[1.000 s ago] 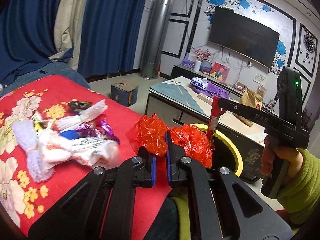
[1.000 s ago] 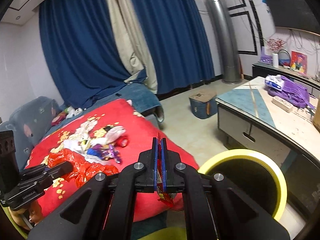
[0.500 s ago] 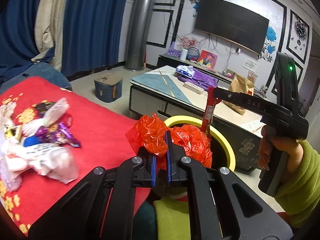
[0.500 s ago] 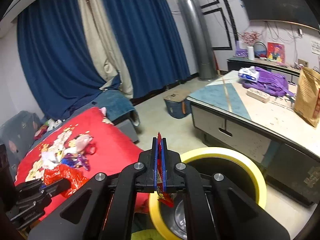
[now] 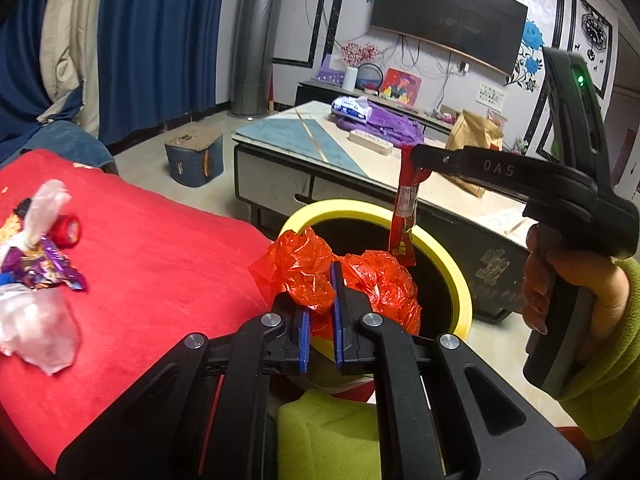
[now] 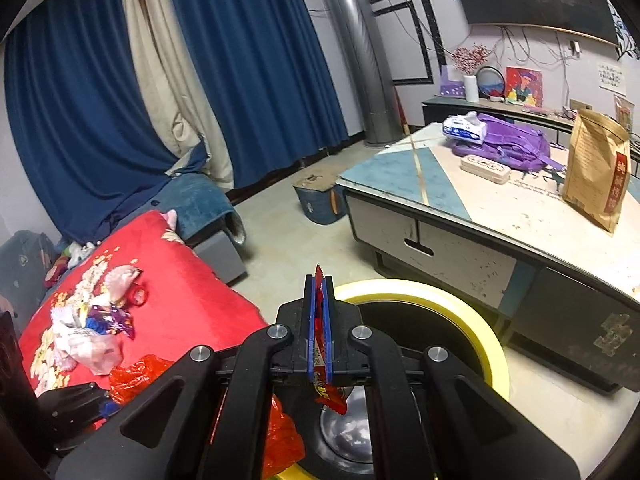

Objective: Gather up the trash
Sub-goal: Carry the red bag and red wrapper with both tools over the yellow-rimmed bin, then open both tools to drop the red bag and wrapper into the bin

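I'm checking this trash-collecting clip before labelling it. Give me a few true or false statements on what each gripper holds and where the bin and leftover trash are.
1. The left gripper is shut on crumpled red plastic. True.
2. The right gripper is open and holds nothing. False: it is shut on a red snack wrapper.
3. The snack wrapper hangs over the yellow-rimmed bin. True.
4. The bin's rim is blue. False: it is yellow.
5. More wrappers lie on the red floral cover. True.
6. The purple bag lies on the floor. False: it lies on the low table.
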Tool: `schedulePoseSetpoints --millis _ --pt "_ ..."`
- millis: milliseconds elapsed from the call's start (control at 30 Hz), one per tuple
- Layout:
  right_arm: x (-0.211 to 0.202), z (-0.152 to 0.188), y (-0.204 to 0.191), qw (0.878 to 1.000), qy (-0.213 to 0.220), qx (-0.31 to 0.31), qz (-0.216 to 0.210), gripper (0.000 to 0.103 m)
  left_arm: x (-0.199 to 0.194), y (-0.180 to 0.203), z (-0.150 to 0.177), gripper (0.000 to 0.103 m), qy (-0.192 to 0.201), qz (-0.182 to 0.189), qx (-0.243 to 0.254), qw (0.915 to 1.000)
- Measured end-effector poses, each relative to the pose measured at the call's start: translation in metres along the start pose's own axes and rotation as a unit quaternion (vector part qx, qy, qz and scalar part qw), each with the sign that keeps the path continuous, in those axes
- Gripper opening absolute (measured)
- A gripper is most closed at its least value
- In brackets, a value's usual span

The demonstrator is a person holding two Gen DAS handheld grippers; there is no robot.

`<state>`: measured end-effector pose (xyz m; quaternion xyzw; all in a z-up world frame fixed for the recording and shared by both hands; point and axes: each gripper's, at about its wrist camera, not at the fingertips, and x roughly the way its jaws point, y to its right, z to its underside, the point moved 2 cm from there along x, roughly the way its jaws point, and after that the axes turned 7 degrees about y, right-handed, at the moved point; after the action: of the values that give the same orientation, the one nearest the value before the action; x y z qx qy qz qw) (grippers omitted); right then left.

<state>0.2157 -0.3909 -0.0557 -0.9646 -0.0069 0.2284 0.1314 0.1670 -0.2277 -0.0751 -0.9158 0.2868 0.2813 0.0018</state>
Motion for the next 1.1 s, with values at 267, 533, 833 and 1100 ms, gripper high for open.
schedulePoseSetpoints --millis 267,533,833,1100 --pt "0.01 0.005 0.016 1.0 -0.017 0.018 0.018 0.012 0.026 0.011 0.002 0.005 -0.02 0.021 0.009 0.9995" --pt "0.012 0.006 0.026 0.999 -0.018 0.032 0.037 0.042 0.027 0.008 0.01 0.045 -0.024 0.028 0.002 0.9993" --pt "0.008 0.006 0.011 0.999 -0.019 0.016 0.023 0.06 0.003 -0.011 0.008 0.084 -0.007 -0.005 -0.03 0.9995" --pt "0.001 0.007 -0.02 1.0 -0.016 -0.01 -0.005 0.072 -0.023 -0.033 -0.002 0.092 0.013 -0.039 -0.053 0.9977"
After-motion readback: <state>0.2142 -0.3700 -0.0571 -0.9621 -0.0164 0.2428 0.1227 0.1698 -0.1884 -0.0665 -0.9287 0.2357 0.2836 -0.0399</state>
